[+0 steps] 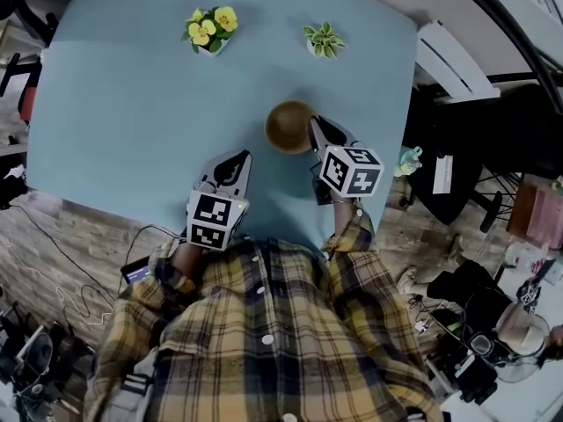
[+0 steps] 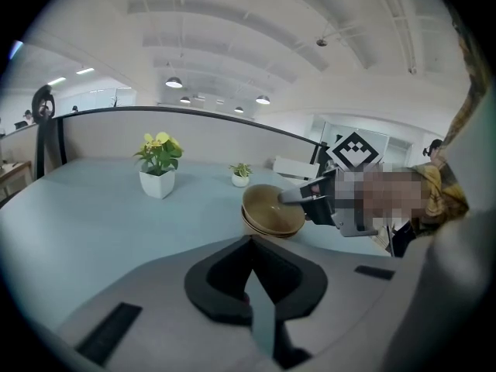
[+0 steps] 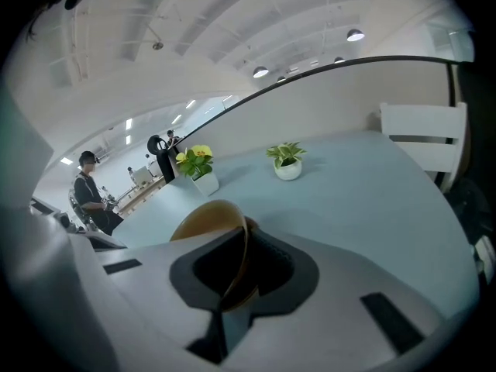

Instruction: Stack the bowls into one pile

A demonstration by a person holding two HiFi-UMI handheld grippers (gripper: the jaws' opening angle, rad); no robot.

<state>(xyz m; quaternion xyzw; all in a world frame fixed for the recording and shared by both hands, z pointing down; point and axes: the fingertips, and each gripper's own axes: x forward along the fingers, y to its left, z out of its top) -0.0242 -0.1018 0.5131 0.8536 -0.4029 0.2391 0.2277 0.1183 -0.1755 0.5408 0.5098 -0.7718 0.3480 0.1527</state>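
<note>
A brown bowl [image 1: 288, 126] lies on the light blue table [image 1: 132, 112], a little right of centre. In the left gripper view it is the top of a short pile of bowls [image 2: 271, 214]. My right gripper [image 1: 316, 131] is shut on that top bowl's right rim, and the thin rim [image 3: 242, 242] runs between its jaws in the right gripper view. My left gripper [image 1: 230, 162] hovers over the table left of the pile and nearer to me, shut with nothing in it [image 2: 249, 273].
A white pot of yellow flowers [image 1: 209, 29] and a small green plant [image 1: 324, 40] stand at the table's far side. A white chair [image 1: 449, 55] is off the right edge. A person [image 3: 89, 188] stands far away in the room.
</note>
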